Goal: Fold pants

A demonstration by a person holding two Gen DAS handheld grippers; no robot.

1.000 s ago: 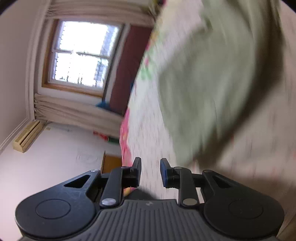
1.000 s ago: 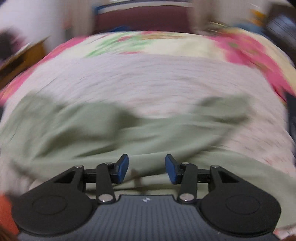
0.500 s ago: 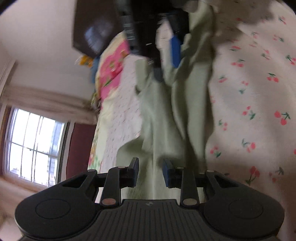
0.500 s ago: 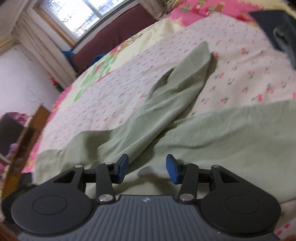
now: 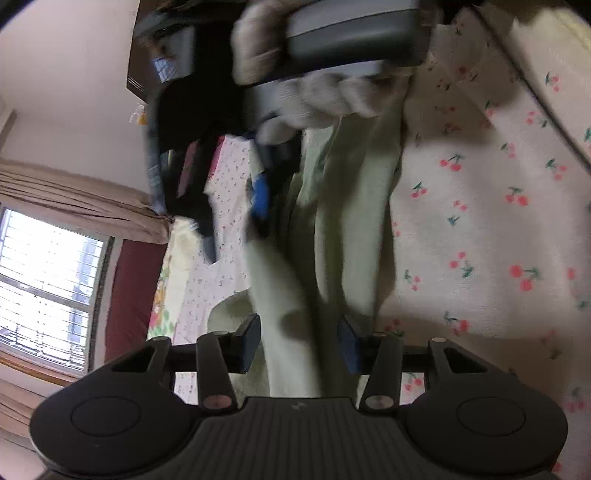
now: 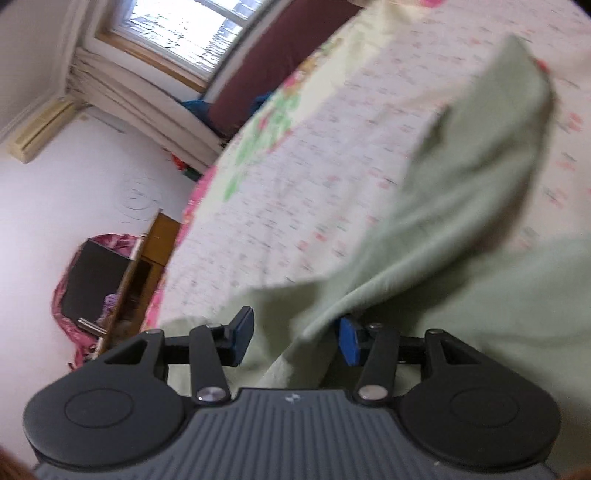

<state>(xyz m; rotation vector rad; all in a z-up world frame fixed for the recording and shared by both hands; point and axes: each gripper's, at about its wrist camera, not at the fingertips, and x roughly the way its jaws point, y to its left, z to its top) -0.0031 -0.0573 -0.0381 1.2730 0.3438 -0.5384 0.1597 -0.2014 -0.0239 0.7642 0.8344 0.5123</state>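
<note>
We see the pale green pants (image 5: 347, 229) spread on a bed sheet (image 5: 480, 229) printed with small red cherries. In the left wrist view the cloth runs as a long rumpled band from 12 o'clock down to 6 o'clock, passing straight between the fingers of the left gripper (image 5: 299, 343). Its tongs stand wide apart, blue pads either side of the fabric; the cloth lies in the gap, but we cannot tell whether either pad touches it, and nothing is pinched.

At 12 o'clock in that same view the right gripper (image 5: 258, 206) shows from the front, blurred, carried by a gloved hand (image 5: 317, 99); one blue pad hangs beside the upper part of the green band.

In the right wrist view the right gripper (image 6: 295, 339) also has its tongs spread wide. A fold of the pants (image 6: 461, 206) rises from the gap toward 2 o'clock, its far end lying on the sheet (image 6: 295, 206), and more green cloth fills the 3 o'clock side. A folded edge of cloth covers part of the right-hand pad; whether anything presses on the cloth we cannot tell, and the picture is smeared.

Beyond the bed, a window (image 6: 192, 29) with bunched curtains (image 6: 140, 96) sits at 11 o'clock, a dark red headboard (image 6: 277, 66) at 12 o'clock, and a wooden cabinet (image 6: 147, 273) at 9 o'clock
</note>
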